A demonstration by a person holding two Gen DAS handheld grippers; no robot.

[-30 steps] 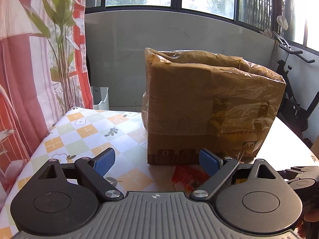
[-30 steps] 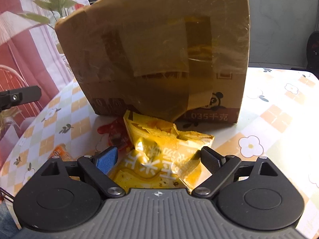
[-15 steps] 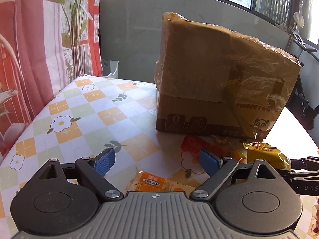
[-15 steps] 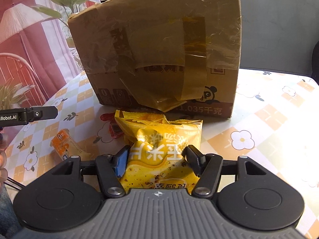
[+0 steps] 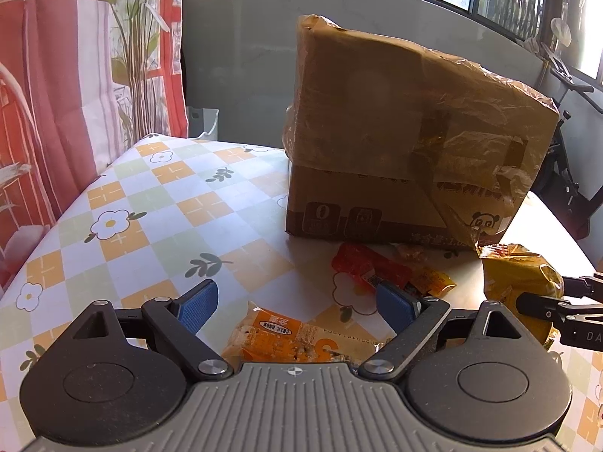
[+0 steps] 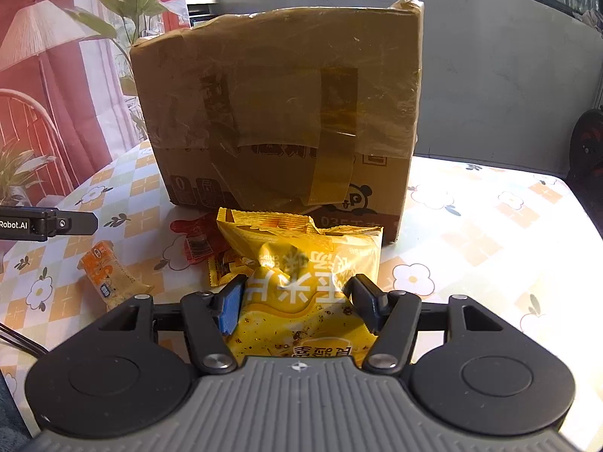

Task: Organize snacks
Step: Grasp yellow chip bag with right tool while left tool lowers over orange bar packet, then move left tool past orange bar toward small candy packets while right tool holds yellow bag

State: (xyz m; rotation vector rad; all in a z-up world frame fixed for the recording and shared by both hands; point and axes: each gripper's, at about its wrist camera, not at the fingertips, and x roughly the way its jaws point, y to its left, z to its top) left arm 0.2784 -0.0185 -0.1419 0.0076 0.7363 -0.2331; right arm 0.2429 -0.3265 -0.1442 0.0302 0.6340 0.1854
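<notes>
One taped cardboard box (image 6: 282, 113) stands on the checked tablecloth (image 5: 150, 203), directly behind four snack packets. Right gripper (image 6: 297, 297) is clamped on the yellow chip bag (image 6: 305, 275). Left gripper (image 5: 297, 301) is spread apart over the orange packet (image 5: 279, 335); the red packet (image 5: 365, 267) and small yellow sachet (image 5: 433, 278) lie beside it.

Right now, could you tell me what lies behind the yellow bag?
The taped cardboard box stands behind the yellow bag. A red packet peeks out at its left; anything beneath is covered.
</notes>
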